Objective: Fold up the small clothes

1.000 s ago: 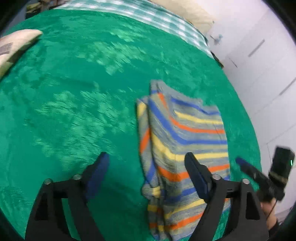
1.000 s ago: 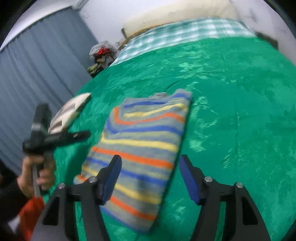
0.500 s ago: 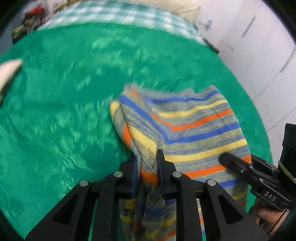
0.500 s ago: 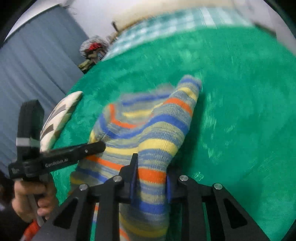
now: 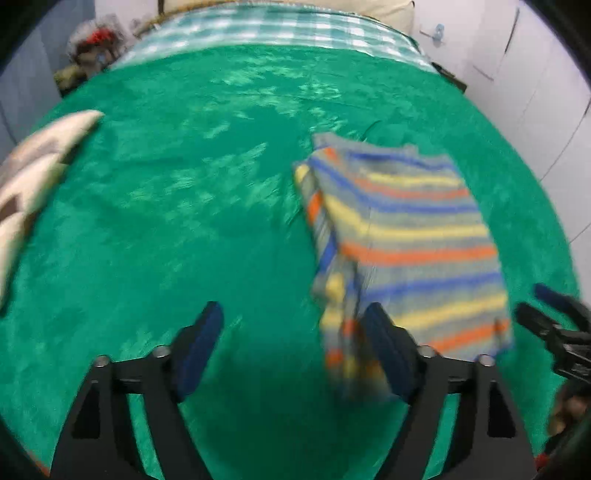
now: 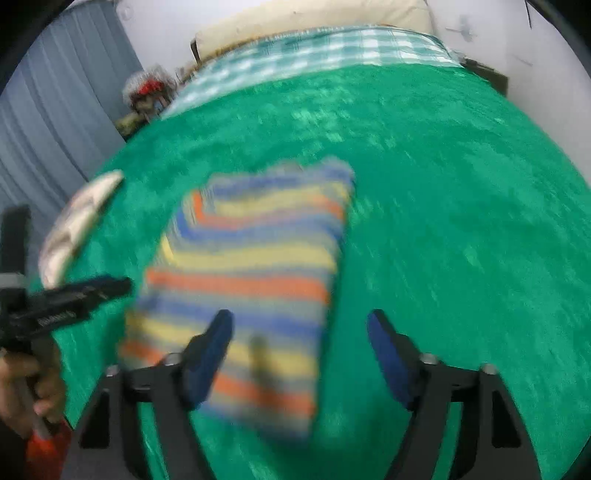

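— As things lie on the green blanket, what sits at the left?
— Left gripper, jaws opening, nothing between them.
— Next item?
— Striped sweater, folded, flat on the blanket.
— Far right?
— Right gripper, jaws opening, the sweater's near edge below, ungripped.

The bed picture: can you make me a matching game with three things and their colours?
Things:
1. blanket
2. folded cloth
3. sheet at the far end of the bed

Colours:
a. green and white checks
b. plain green
c. blue, yellow and orange stripes

Pairs: 1-b, 2-c, 3-a
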A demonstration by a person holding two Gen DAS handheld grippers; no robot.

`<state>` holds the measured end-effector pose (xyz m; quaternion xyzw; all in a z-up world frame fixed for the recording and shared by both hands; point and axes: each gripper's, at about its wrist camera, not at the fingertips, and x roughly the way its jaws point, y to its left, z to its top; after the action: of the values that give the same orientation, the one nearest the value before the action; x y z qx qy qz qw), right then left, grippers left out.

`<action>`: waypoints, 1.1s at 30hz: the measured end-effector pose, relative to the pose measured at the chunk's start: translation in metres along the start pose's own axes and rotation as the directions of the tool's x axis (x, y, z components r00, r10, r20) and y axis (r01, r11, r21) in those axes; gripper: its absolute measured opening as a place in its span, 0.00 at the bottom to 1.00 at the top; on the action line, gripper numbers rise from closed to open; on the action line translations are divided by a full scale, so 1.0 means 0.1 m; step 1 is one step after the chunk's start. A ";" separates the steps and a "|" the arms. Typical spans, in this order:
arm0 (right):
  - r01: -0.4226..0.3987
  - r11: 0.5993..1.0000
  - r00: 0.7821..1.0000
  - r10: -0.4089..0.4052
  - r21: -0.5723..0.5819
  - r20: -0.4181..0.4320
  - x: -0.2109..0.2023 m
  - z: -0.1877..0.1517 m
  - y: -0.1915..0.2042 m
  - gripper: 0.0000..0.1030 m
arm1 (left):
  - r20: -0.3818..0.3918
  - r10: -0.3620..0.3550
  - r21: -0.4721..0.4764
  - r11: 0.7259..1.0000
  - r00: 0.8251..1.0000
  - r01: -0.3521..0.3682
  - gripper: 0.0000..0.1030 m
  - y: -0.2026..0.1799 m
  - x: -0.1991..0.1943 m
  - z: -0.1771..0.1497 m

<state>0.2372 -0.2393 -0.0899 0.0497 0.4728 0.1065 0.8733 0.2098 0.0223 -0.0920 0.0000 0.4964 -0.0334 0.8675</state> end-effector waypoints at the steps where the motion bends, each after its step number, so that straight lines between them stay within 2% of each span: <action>1: 0.026 1.000 1.000 -0.027 -0.011 -0.010 -0.07 -0.11 0.01 0.85 | 0.022 0.044 0.026 0.999 0.999 -0.045 0.86 -0.04 -0.11 -0.11; 4: 0.068 0.997 0.997 -0.068 -0.035 -0.018 -0.29 -0.42 0.12 0.91 | 0.096 0.157 0.092 0.982 0.983 -0.166 0.96 -0.18 -0.39 -0.26; 6: 0.092 0.995 0.996 -0.092 -0.040 0.000 -0.48 -0.54 0.19 0.98 | 0.155 0.212 0.122 0.965 0.965 -0.232 0.97 -0.26 -0.56 -0.31; 8: 0.115 0.993 0.993 -0.114 -0.040 0.035 -0.68 -0.65 0.26 1.00 | 0.185 0.239 0.138 0.954 0.953 -0.266 0.97 -0.30 -0.65 -0.29; 10: 0.144 0.989 0.988 -0.141 -0.044 0.056 -0.82 -0.70 0.37 1.00 | 0.218 0.283 0.131 0.940 0.934 -0.315 0.98 -0.33 -0.78 -0.33; 11: 0.159 0.986 0.985 -0.156 -0.044 0.068 -0.91 -0.72 0.41 1.00 | 0.229 0.283 0.126 0.940 0.931 -0.317 0.99 -0.33 -0.85 -0.35; 14: 0.182 0.982 0.980 -0.177 -0.044 0.093 -1.09 -0.75 0.50 1.00 | 0.215 0.220 0.112 0.962 0.951 -0.248 0.99 -0.32 -1.00 -0.43; 17: 0.201 0.979 0.975 -0.196 -0.039 0.105 -1.22 -0.77 0.54 1.00 | 0.199 0.185 0.088 0.975 0.962 -0.205 0.99 -0.31 -1.08 -0.45; 20: 0.205 0.978 0.974 -0.201 -0.029 0.108 -1.31 -0.80 0.57 1.00 | 0.197 0.163 0.079 0.980 0.967 -0.182 0.99 -0.35 -1.17 -0.50; 28: 0.186 0.982 0.977 -0.182 -0.020 0.108 -1.51 -0.85 0.66 1.00 | 0.168 0.155 0.118 0.977 0.974 -0.176 0.99 -0.45 -1.21 -0.61; 33: 0.217 0.975 0.972 -0.210 -0.054 0.109 -1.61 -0.89 0.79 1.00 | 0.151 0.139 0.106 0.982 0.979 -0.156 0.99 -0.41 -1.24 -0.66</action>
<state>0.0664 -0.2015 0.0076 -0.0245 0.4263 0.0246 0.9039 0.0882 -0.0091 -0.0171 0.0854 0.4288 0.0020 0.8994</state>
